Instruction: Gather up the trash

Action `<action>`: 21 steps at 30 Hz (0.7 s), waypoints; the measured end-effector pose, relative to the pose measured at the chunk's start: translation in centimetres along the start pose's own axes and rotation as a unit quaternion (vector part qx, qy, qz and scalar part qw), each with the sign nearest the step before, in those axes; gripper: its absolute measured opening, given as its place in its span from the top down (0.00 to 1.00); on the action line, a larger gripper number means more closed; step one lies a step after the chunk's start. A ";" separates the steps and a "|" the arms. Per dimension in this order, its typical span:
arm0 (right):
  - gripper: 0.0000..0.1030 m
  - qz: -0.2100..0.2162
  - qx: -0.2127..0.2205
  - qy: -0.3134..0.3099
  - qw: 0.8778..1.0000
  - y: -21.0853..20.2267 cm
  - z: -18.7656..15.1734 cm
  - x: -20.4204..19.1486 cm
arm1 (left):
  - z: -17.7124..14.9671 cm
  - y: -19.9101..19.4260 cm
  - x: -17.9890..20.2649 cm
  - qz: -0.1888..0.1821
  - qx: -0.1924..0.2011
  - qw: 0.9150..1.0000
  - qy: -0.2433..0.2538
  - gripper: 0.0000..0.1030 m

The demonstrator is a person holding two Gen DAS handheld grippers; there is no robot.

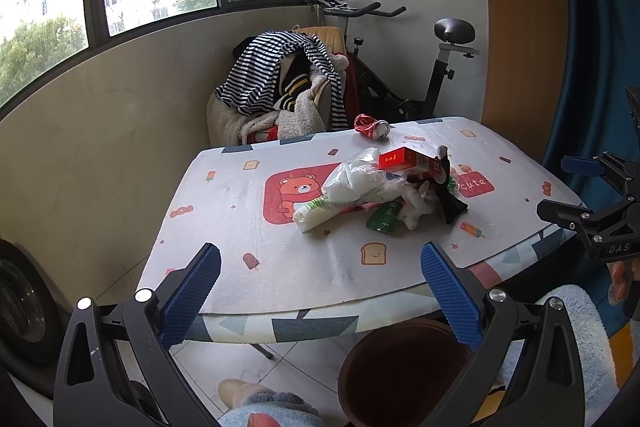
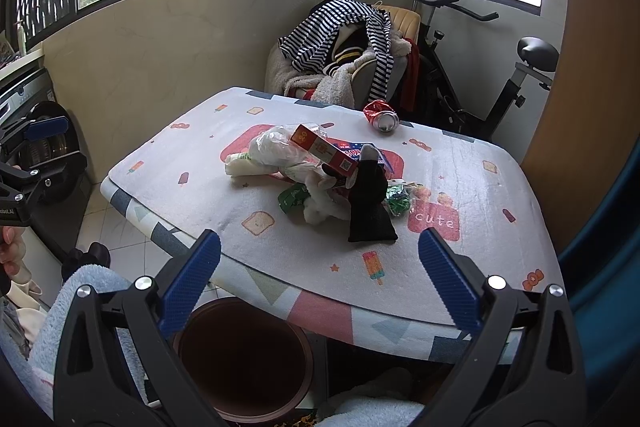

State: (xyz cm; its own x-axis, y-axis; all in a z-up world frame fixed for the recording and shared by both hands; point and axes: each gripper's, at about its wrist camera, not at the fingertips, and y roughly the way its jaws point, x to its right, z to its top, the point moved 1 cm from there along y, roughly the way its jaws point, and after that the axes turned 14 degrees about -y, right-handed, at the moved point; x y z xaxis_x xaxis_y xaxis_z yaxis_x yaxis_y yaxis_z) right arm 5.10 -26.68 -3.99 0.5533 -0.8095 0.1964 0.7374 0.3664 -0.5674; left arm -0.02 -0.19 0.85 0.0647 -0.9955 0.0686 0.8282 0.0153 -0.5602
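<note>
Grippers come first in both views: the left gripper (image 1: 320, 291) and the right gripper (image 2: 320, 287) hang at the near edge of the table, each with its blue ribbed fingers spread wide and nothing between them. Under them, on the floor just in front of the table, stands the round dark brown bin (image 2: 244, 355) with its mouth open.

I judge that the task is at its start: no trash is in a grip, and the bin looks empty.

On the white printed tablecloth (image 1: 248, 227) the pile lies near the middle: a crumpled clear plastic bag (image 1: 352, 179), a red and white cardboard box (image 1: 408, 161) leaning on top, a green foil wrapper (image 1: 384, 217) and a black cloth pouch (image 2: 370, 211). A crushed red drink can (image 2: 382, 117) lies apart, close to the far edge.

The next move probably calls for a reach forward to a near piece, for example the pouch. The cloth between edge and pile is bare, so there is room. The can could roll off behind.
</note>
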 end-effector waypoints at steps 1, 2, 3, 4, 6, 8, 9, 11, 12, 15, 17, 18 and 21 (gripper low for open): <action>0.05 0.000 0.000 0.000 1.000 -0.1 0.1 0.1 | 0.0 -0.1 0.1 -0.001 0.001 1.000 0.000 0.05; 0.05 0.000 0.000 0.000 1.000 0.0 0.0 0.0 | 0.1 -0.1 0.1 -0.001 0.002 1.000 0.000 0.05; 0.05 0.000 0.000 0.000 1.000 0.0 0.1 0.1 | 0.1 -0.2 0.1 -0.001 0.003 1.000 -0.001 0.05; 0.05 -0.001 0.000 0.000 1.000 0.0 0.1 0.1 | 0.2 -0.3 0.1 -0.001 0.004 1.000 -0.002 0.05; 0.05 -0.002 0.000 -0.001 1.000 -0.2 0.1 0.1 | 0.2 -0.3 0.0 -0.002 0.004 1.000 -0.004 0.05; 0.05 -0.002 0.000 0.000 1.000 -0.4 0.1 0.2 | 0.3 -0.4 -0.1 -0.002 0.005 1.000 -0.005 0.05; 0.05 -0.001 0.000 0.000 1.000 -0.4 0.1 0.2 | 0.3 -0.3 -0.1 -0.002 0.005 1.000 -0.005 0.05; 0.05 -0.002 -0.001 -0.001 1.000 -0.4 0.1 0.2 | 0.2 -0.3 -0.2 -0.002 0.005 1.000 -0.005 0.05; 0.05 -0.002 0.000 0.000 1.000 -0.4 0.0 0.2 | 0.2 -0.3 -0.2 -0.002 0.005 1.000 -0.005 0.05; 0.05 -0.003 0.000 -0.001 1.000 -0.5 0.1 0.2 | 0.2 -0.4 -0.3 -0.001 0.005 1.000 -0.006 0.05; 0.05 -0.008 -0.003 -0.003 1.000 -0.4 0.0 0.2 | 0.1 -0.2 -0.5 -0.002 0.001 1.000 -0.009 0.05; 0.05 -0.012 -0.003 -0.003 1.000 -0.3 -0.1 0.1 | 0.1 0.0 -0.6 -0.004 -0.005 1.000 -0.014 0.05; 0.05 -0.014 -0.002 0.003 1.000 0.0 -0.4 0.0 | -0.2 0.5 -0.7 -0.010 -0.009 1.000 -0.010 0.05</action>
State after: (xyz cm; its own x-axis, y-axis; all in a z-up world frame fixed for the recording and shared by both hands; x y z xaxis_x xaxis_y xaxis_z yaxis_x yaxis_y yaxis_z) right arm 4.98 -26.87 -4.35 0.5309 -0.8217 0.2073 0.7508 0.3428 -0.5646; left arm 0.26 0.46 0.38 0.0603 -0.9936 0.0958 0.8190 -0.0057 -0.5738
